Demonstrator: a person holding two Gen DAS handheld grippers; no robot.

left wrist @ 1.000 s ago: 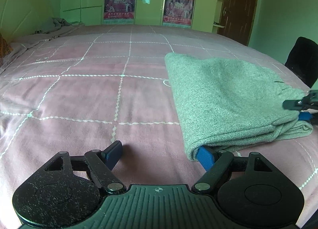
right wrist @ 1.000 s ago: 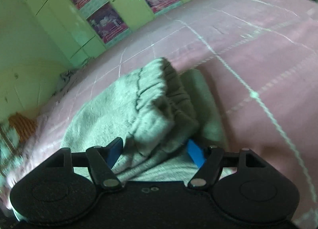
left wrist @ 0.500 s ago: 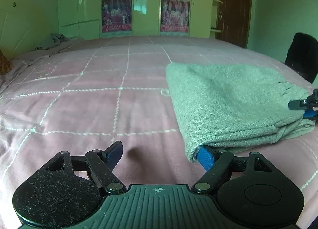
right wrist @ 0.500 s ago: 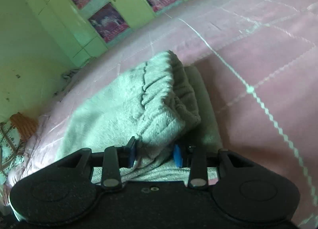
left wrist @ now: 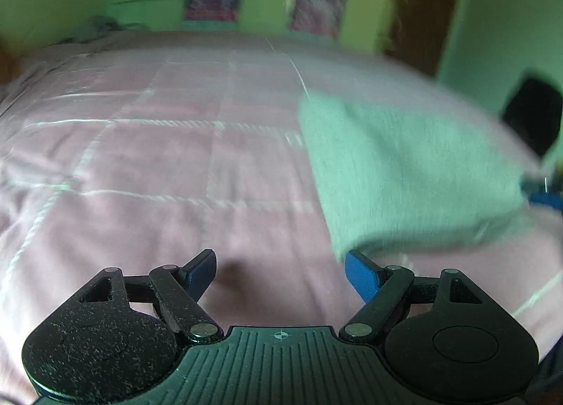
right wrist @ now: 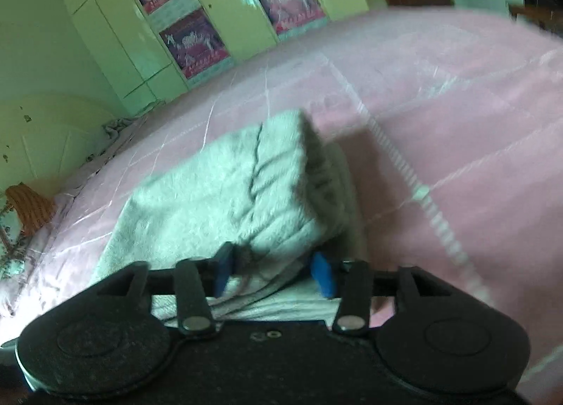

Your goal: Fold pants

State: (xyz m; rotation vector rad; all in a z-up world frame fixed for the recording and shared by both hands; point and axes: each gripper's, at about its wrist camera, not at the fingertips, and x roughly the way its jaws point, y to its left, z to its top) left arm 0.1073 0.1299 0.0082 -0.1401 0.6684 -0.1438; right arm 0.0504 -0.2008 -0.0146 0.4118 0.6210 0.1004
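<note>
Grey-green pants (left wrist: 404, 166) lie folded into a thick rectangle on the right part of the pink bed (left wrist: 176, 166). My left gripper (left wrist: 281, 273) is open over bare bedspread, and its right pad (left wrist: 362, 276) sits just at the near left corner of the pants, with nothing between the pads. In the right wrist view the bunched waistband end of the pants (right wrist: 228, 187) lies between the pads of my right gripper (right wrist: 274, 273), whose jaws are opening and stand slightly apart from the cloth. A blue fingertip of the right gripper (left wrist: 547, 199) shows at the pants' right edge.
The pink quilted bedspread (right wrist: 457, 106) with white grid lines spreads wide to the left and behind the pants. A wardrobe with posters (right wrist: 197, 43) and a dark door (left wrist: 422, 11) stand at the back. A black chair (left wrist: 531, 113) is at the right, and an orange cushion (right wrist: 31, 208) at the far left.
The left gripper has drawn back, so its right pad has come out from under the pants' corner; the view is now blurred. The right jaws narrowed on the waistband fold, then widened again.
</note>
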